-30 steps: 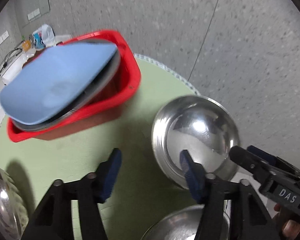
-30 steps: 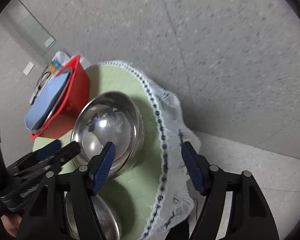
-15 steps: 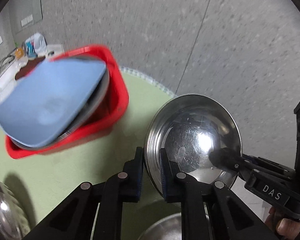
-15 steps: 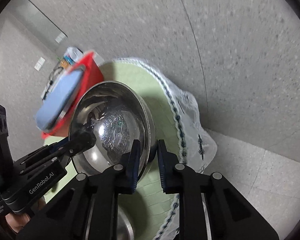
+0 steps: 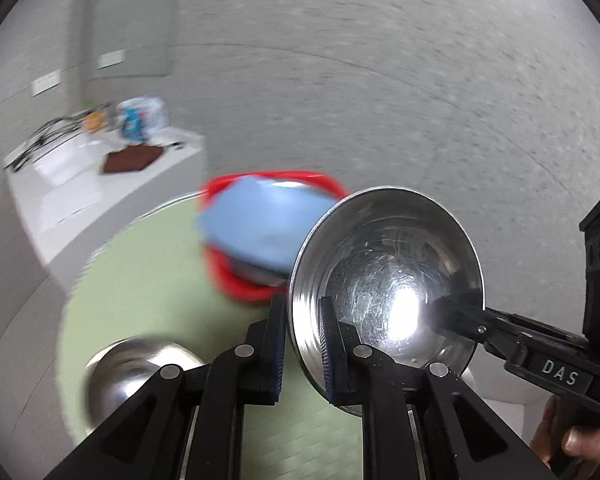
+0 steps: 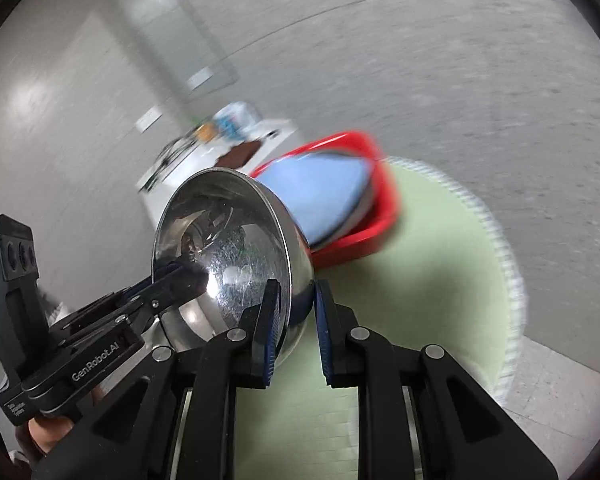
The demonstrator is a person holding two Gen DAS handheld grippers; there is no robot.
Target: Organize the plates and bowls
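Round table [image 5: 148,280] with green cloth sitting under everything, lace-edged rim [image 6: 512,280] showing in right view. Red basin [image 6: 380,216] resting on far side of table, holding tilted blue plate [image 6: 320,192] over grey plate edge; both motion-blurred. Steel bowl [image 5: 384,280] being held off the table, tilted on edge, between both grippers. Left gripper [image 5: 300,344] clamping near rim of steel bowl, one finger inside, one outside. Right gripper [image 6: 296,328] pinching opposite rim the same way, fingers closed on the wall. Second steel bowl [image 5: 136,376] sitting upside down on cloth at lower left, blurred. White side counter [image 5: 100,184] with clutter standing beyond the table.
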